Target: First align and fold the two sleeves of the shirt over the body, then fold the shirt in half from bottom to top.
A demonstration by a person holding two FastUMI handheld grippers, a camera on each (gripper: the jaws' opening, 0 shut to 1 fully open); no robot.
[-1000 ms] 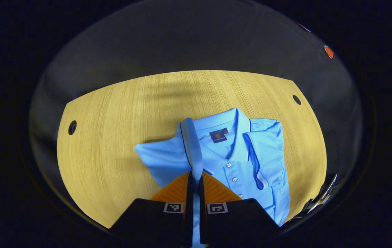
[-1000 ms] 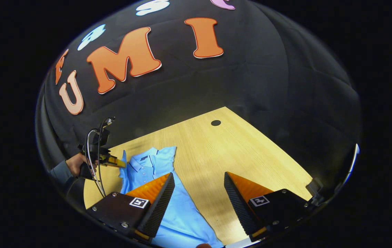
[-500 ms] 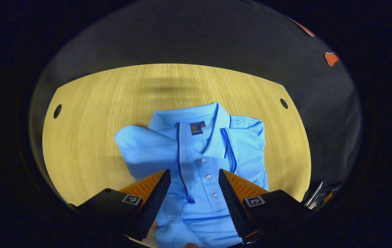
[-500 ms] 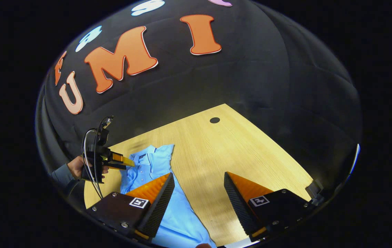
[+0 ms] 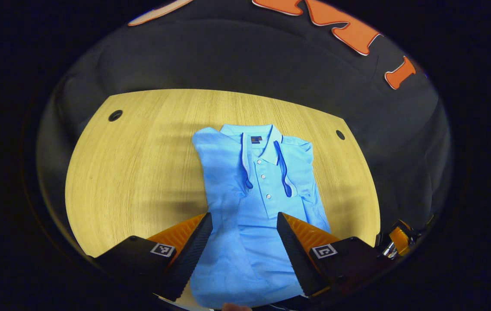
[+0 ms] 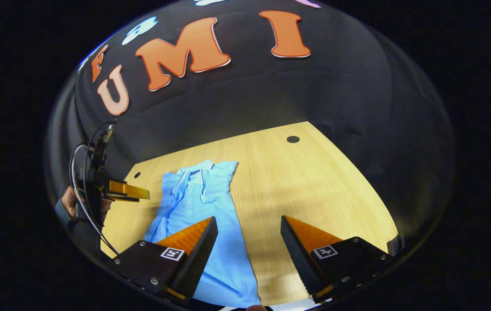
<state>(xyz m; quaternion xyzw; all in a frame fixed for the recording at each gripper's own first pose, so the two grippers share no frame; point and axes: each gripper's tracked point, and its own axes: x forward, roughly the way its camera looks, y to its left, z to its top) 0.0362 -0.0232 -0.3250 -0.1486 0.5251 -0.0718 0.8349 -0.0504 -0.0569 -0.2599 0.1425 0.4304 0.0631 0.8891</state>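
A light blue polo shirt (image 5: 254, 190) lies flat on the wooden table (image 5: 141, 164), collar at the far end. Both sleeves lie folded over its body, their dark-trimmed cuffs either side of the button placket. My left gripper (image 5: 243, 242) hovers open above the shirt's lower half, nothing between its fingers. The shirt (image 6: 204, 203) lies to the left in the right gripper view. My right gripper (image 6: 247, 246) is open over the shirt's right edge and bare wood. The left gripper (image 6: 128, 191) also appears at the left of that view, held by a hand (image 6: 69, 203) above the table.
The table has round cable holes near its far corners (image 5: 115, 115) (image 5: 340, 134) (image 6: 293, 139). Black cloth wall rises behind the table. Bare wood lies on both sides of the shirt. The other gripper's body (image 5: 398, 239) peeks in at the lower right of the left gripper view.
My left gripper let go of the left sleeve, which now lies over the body, then opened and drew back toward the shirt's hem. The right gripper stayed open and shifted slightly.
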